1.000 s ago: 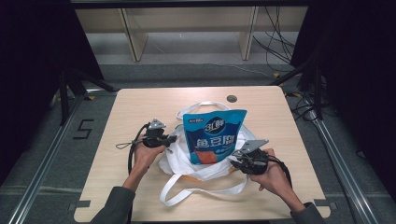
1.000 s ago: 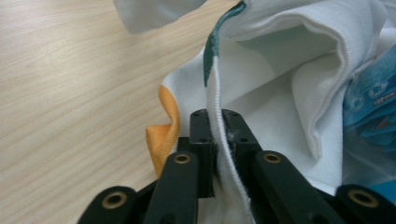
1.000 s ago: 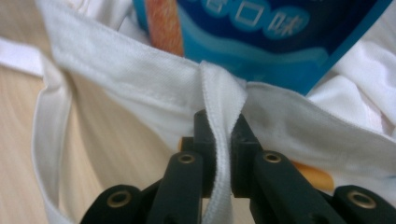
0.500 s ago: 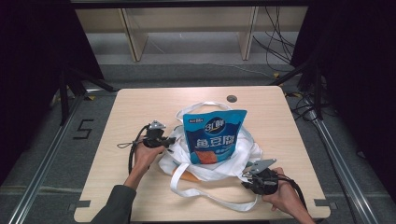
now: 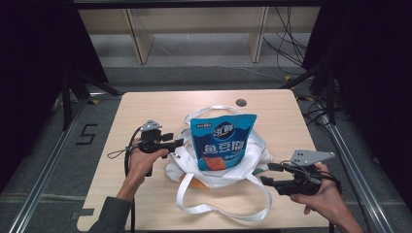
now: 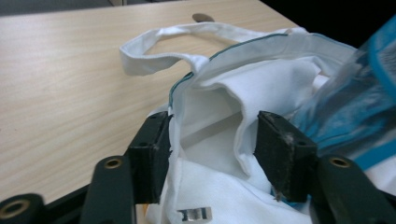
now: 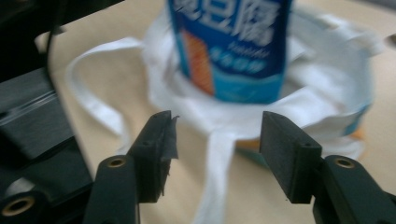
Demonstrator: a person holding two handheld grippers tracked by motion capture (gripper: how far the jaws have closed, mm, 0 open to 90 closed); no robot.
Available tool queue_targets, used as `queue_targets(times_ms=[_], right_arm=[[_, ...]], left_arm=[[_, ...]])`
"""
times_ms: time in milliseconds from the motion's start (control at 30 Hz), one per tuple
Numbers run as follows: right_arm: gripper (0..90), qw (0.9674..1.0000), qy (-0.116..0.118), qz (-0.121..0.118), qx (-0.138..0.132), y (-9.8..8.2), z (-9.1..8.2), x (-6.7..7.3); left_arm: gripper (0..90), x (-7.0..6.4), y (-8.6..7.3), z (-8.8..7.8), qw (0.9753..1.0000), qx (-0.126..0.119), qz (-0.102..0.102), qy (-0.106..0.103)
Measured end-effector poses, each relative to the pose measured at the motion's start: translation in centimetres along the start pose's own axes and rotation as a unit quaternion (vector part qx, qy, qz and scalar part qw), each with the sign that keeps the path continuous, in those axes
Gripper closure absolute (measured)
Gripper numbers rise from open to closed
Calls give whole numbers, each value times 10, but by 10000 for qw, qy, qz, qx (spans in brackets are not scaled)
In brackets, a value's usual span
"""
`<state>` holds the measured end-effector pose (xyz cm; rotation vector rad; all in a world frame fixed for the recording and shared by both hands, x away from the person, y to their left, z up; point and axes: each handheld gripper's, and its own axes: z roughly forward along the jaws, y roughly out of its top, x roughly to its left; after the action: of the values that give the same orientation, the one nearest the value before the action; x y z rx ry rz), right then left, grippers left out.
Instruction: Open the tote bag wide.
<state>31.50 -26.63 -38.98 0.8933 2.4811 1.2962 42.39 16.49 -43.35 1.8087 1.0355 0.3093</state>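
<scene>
A white cloth tote bag [image 5: 263, 153] lies in the middle of the table with a blue snack pouch [image 5: 223, 143] standing upright in its mouth. My left gripper [image 5: 178, 142] is at the bag's left rim. Its jaws have just been opening, and in the left gripper view [image 6: 212, 140] the bag's rim [image 6: 210, 98] lies loose between them, with the pouch [image 6: 355, 107] to the right. My right gripper [image 5: 265, 175] hovers off the bag's front right. Its jaws [image 7: 217, 140] have also just been opening and nothing is between them; the pouch [image 7: 233, 42] and a strap [image 7: 219, 163] lie beyond.
The wooden table [image 5: 145, 111] has a dark round cap [image 5: 241, 102] near its far edge. One bag handle [image 5: 223, 211] loops out toward the front edge, the other [image 5: 214, 109] lies behind the pouch. Metal rails run along both sides of the table, and cables [image 5: 291, 43] hang at the back right.
Both grippers were shut on the bag's rim and now stand open. The right one has pulled back toward the front right, off the bag. The front handle has spread out on the table.
</scene>
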Motion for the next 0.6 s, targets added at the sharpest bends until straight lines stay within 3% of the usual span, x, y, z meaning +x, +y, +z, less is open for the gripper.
queue_targets(times_ms=[33, 67, 133, 167, 200, 233, 267, 300, 367, 400, 433, 467, 500, 533, 567, 600], right_arm=[[474, 10000, 0, 0, 0, 0, 0, 0], [590, 9994, -309, -80, -117, 4, 14, -11], [676, 9991, -396, -28, -153, 5, 33, -20], [676, 9991, -396, -28, -153, 5, 33, -20], [710, 9990, -443, -55, -78, 5, 43, -26], [749, 9986, -521, 11, 128, 3, 63, -37], [748, 9981, -554, 92, 235, 1, 72, -40], [757, 9975, -609, -21, 351, -1, 81, -46], [794, 9960, -739, 46, 499, -7, 96, -51], [811, 9942, -820, 28, 688, -11, 101, -53], [811, 9942, -820, 28, 688, -11, 101, -53], [848, 9923, -815, 28, 929, -20, 107, -56], [848, 9923, -815, 28, 929, -20, 107, -56], [870, 9918, -742, 168, 1024, -28, 113, -58], [885, 9918, -739, 152, 1035, -31, 115, -60], [900, 9914, -748, 199, 1053, -32, 116, -61]], left_arm=[[530, 0, 0, 0, 10000, 0, 0, 0], [587, -2, -1, -3, 9999, -45, 117, -85], [686, -11, -6, -9, 9993, -48, 332, -175], [720, -11, -6, -9, 9993, -48, 332, -175], [720, -14, -10, -9, 9991, 12, 304, -297], [768, -16, -15, -7, 9987, 52, 247, -453], [785, -18, -19, -5, 9983, 123, 288, -493], [797, -18, -28, 2, 9978, 286, 438, -399], [828, -17, -32, 5, 9977, 370, 417, -373], [837, -13, -43, 12, 9964, 624, 434, -384], [850, -13, -43, 12, 9964, 624, 434, -384], [867, -8, -55, 20, 9918, 1011, 758, -192], [880, -8, -55, 20, 9918, 1011, 758, -192], [887, -1, -65, 27, 9929, 1042, 492, -294], [891, -2, -67, 29, 9953, 874, 263, -320], [893, 1, -67, 27, 9936, 1008, 363, -346]])
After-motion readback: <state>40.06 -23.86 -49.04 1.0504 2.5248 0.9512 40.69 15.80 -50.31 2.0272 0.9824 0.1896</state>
